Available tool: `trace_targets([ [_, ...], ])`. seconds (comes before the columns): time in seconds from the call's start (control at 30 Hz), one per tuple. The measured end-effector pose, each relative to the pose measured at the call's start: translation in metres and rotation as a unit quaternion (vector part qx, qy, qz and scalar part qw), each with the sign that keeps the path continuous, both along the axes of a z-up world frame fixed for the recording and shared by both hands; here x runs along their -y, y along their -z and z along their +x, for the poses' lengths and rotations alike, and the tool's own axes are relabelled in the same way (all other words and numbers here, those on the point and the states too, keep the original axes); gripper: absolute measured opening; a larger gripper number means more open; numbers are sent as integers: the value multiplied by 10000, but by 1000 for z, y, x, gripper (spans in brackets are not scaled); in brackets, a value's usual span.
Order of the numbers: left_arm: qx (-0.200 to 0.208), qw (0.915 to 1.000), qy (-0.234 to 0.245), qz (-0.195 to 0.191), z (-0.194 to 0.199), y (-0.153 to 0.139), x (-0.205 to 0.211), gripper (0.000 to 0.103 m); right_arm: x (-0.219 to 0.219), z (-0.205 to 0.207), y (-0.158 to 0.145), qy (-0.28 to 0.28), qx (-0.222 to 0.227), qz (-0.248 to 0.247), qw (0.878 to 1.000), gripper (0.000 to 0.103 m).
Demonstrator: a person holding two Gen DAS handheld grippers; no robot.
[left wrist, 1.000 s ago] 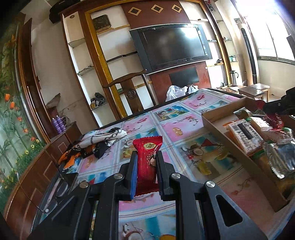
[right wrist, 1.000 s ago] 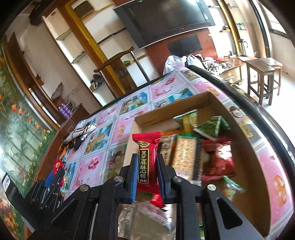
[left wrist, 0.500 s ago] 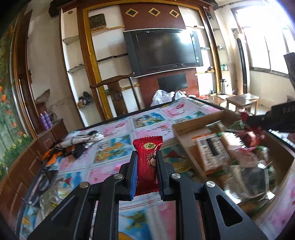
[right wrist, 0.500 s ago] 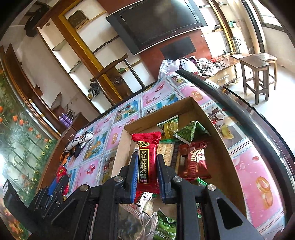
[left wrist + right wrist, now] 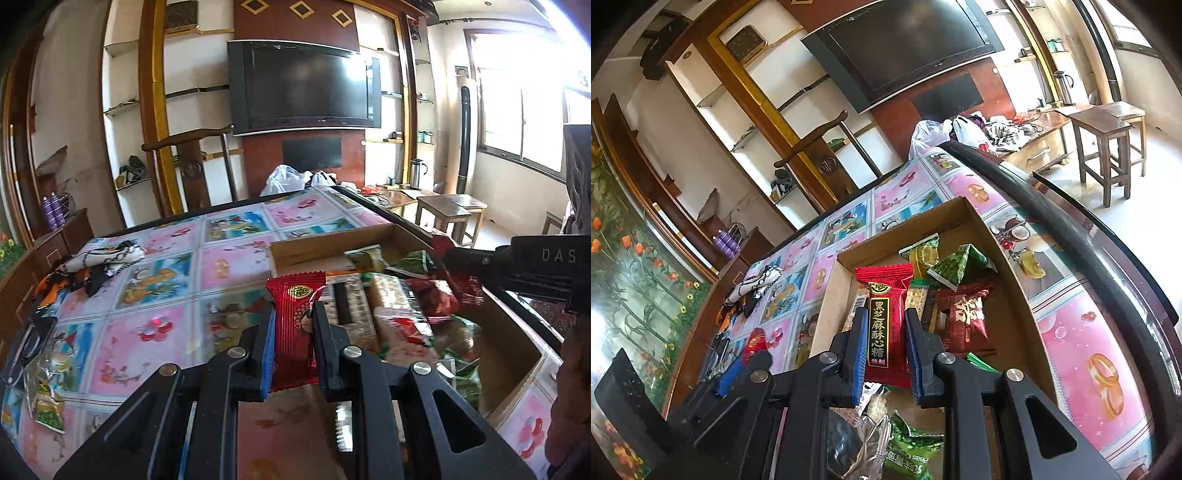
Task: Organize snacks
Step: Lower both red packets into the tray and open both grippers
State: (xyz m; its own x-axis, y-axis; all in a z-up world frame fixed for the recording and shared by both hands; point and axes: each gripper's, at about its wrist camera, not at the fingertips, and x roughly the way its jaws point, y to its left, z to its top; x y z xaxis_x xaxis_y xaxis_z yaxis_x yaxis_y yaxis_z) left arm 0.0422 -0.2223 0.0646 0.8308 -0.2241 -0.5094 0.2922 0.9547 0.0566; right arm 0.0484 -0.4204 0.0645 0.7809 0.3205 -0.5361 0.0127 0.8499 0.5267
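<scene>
Both my grippers, left (image 5: pixel 293 332) and right (image 5: pixel 886 332), clamp red candy packets (image 5: pixel 295 325) above the floral tablecloth (image 5: pixel 229 258); television (image 5: pixel 303 88) at twelve o'clock.

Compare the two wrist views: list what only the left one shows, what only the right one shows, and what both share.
Only the left wrist view: the left gripper shut on its red candy packet, loose snack packets at the table's left edge.

Only the right wrist view: the right gripper shut on a red packet with gold lettering, a green packet below it.

Both: the cardboard box, the television, the patterned tablecloth.
</scene>
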Motion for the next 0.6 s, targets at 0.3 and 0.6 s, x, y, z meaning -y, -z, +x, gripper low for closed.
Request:
trace_targets([
  [0.3, -344, 9982, 466, -173, 3, 5, 38, 18, 12, -1, 7, -1, -114, 64, 9999, 20],
  [0.6, -370, 9966, 720, 142, 1, 16, 70, 18, 6, 5, 18, -112, -460, -26, 9989, 20],
])
